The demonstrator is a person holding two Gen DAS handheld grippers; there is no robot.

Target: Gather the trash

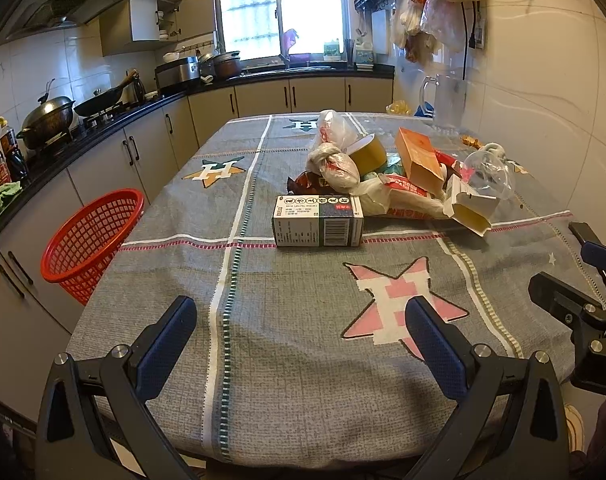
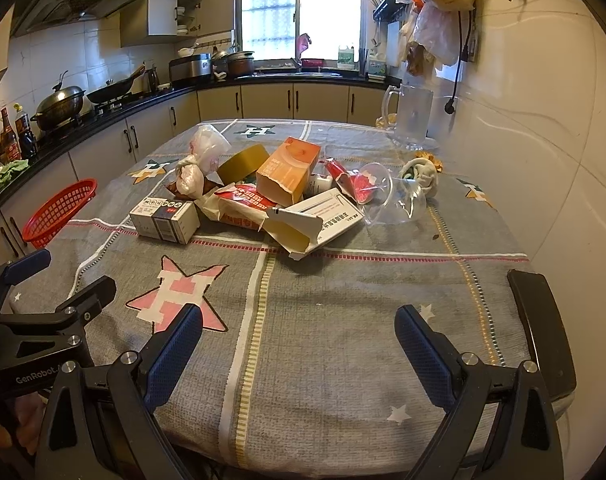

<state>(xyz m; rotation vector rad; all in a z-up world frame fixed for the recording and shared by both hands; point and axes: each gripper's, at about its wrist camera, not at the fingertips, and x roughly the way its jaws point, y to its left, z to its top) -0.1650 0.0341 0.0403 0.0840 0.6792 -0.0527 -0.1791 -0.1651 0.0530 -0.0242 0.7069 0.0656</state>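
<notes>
Short of the trash pile [image 1: 387,184], both grippers, left [image 1: 301,334] and right [image 2: 299,334], hover agape and empty; next, reaching the nearest box [image 1: 318,221], then the basket [image 1: 91,240].

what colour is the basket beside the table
Red, a mesh plastic basket; clearest in the left wrist view.

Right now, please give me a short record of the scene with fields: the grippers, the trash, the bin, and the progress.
left gripper: open, holds nothing, over the near part of the table
right gripper: open, holds nothing, beside the left one
trash pile: in the middle of the table; white box with barcode nearest, then orange carton, tape roll, knotted plastic bag, clear plastic cup, torn white box
bin: red basket, off the left edge of the table
progress: nothing grasped yet
</notes>
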